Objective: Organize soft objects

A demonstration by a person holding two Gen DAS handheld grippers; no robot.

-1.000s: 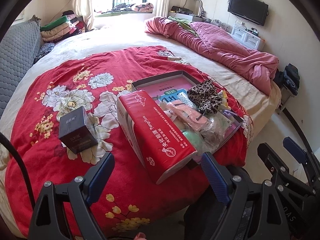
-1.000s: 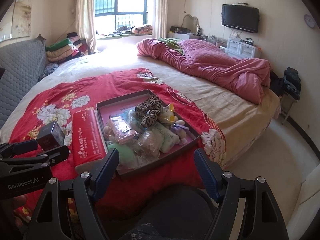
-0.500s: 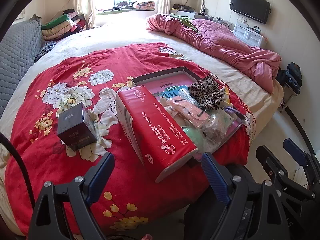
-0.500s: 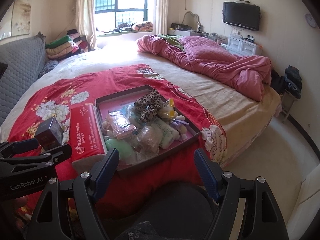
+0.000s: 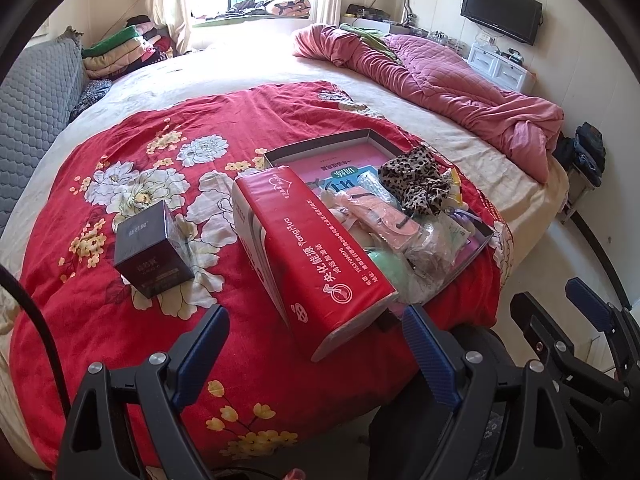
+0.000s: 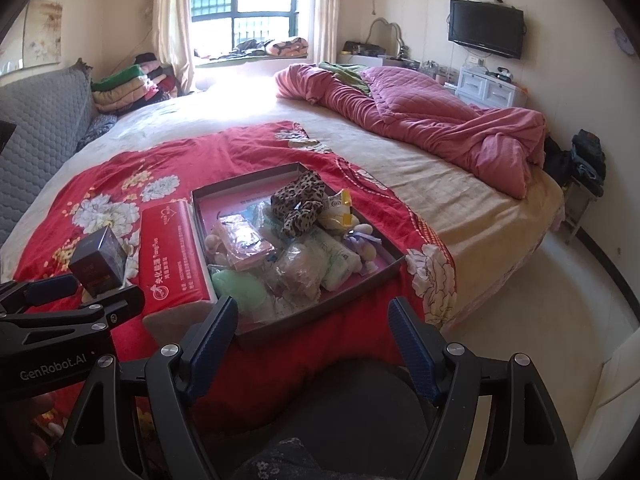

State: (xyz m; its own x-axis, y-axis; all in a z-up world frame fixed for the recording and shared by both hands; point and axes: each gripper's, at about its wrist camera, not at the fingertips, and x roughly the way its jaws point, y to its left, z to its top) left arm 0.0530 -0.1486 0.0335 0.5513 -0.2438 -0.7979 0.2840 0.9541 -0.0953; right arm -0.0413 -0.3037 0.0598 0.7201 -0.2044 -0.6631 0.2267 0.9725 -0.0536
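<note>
A shallow tray [image 5: 320, 145] [image 6: 240, 185] lies on the red floral blanket [image 5: 140, 152], full of soft items: a leopard-print cloth [image 5: 416, 184] [image 6: 298, 200], a pink packet [image 5: 380, 220] [image 6: 244, 240], a green soft thing [image 6: 236, 290], clear bags [image 6: 298, 270]. A red tissue pack [image 5: 308, 252] [image 6: 170, 256] lies along its left side. My left gripper [image 5: 316, 346] is open and empty, just short of the pack. My right gripper [image 6: 314, 334] is open and empty before the tray's near edge.
A dark small box [image 5: 150, 248] [image 6: 100, 262] stands left of the tissue pack. A pink quilt [image 5: 440, 80] is bunched at the bed's far right. Folded clothes [image 5: 120, 48] are stacked by the window. The bed edge and floor [image 6: 540, 300] lie to the right.
Both grippers have tilted or drawn back a little, so the tray and tissue pack sit slightly higher in view. Nothing on the bed moved.
</note>
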